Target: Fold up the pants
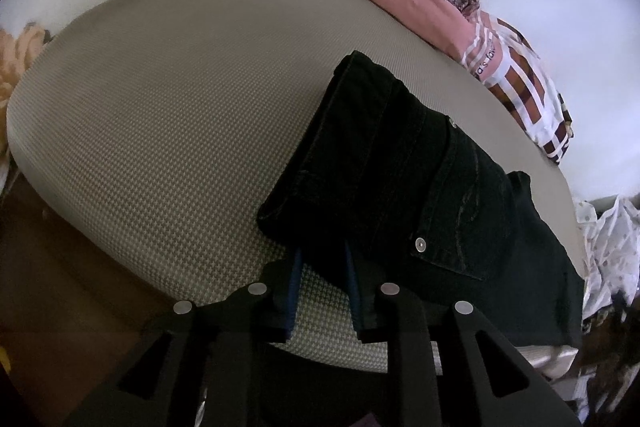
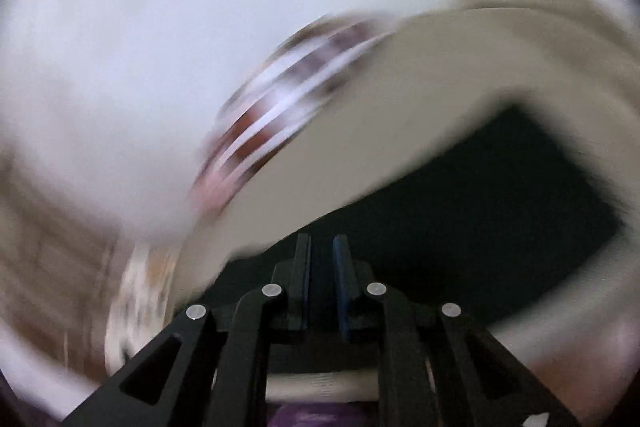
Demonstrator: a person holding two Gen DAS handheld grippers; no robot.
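Black folded pants, long axis diagonal

Folded black pants on beige woven cushion

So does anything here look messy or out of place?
The black pants lie folded on the beige cushion, though the bundle hangs over its near edge. Behind it, crumpled clothes are heaped. The right view is too blurred to judge.
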